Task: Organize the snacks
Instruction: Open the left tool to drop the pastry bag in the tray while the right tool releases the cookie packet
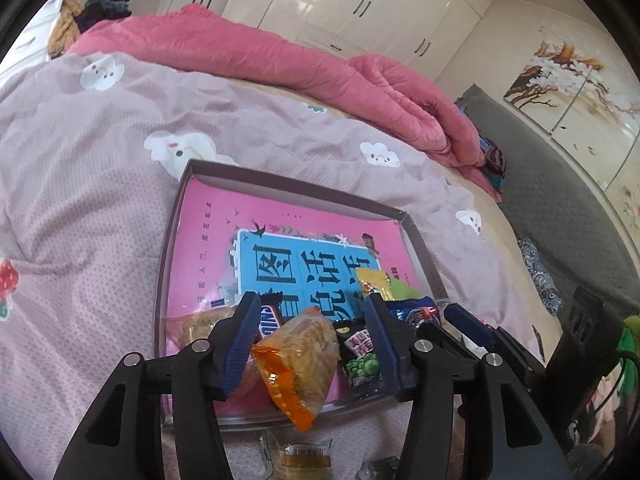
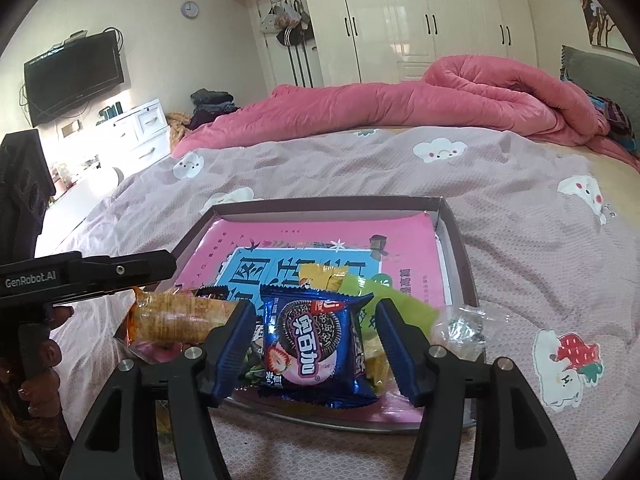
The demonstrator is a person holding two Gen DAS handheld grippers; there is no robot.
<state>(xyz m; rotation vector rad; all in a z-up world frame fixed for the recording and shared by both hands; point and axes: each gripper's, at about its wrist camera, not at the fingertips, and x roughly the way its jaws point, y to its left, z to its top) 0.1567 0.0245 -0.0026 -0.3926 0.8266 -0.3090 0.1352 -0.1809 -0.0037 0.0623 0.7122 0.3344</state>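
Observation:
A shallow grey-rimmed box (image 1: 280, 178) with a pink printed lining lies on the bed. My left gripper (image 1: 312, 300) is open over its near edge. An orange biscuit packet (image 1: 298, 364) lies tilted between the fingers, leaning by the left pad and apart from the right one. My right gripper (image 2: 315, 306) is open too. A blue Oreo packet (image 2: 314, 340) stands between its fingers with a gap on the right side. Around them in the box (image 2: 456, 232) lie a green pea packet (image 1: 362, 364), a Snickers bar (image 1: 268, 320) and yellow and green packets (image 2: 384, 300).
A clear-wrapped snack (image 1: 300, 456) lies on the lilac bedsheet (image 1: 100, 220) in front of the box. A crumpled clear wrapper (image 2: 464, 324) sits at the box's right corner. A rolled pink quilt (image 2: 440, 96) runs along the far side. A hand (image 2: 44, 356) holds the left gripper's handle.

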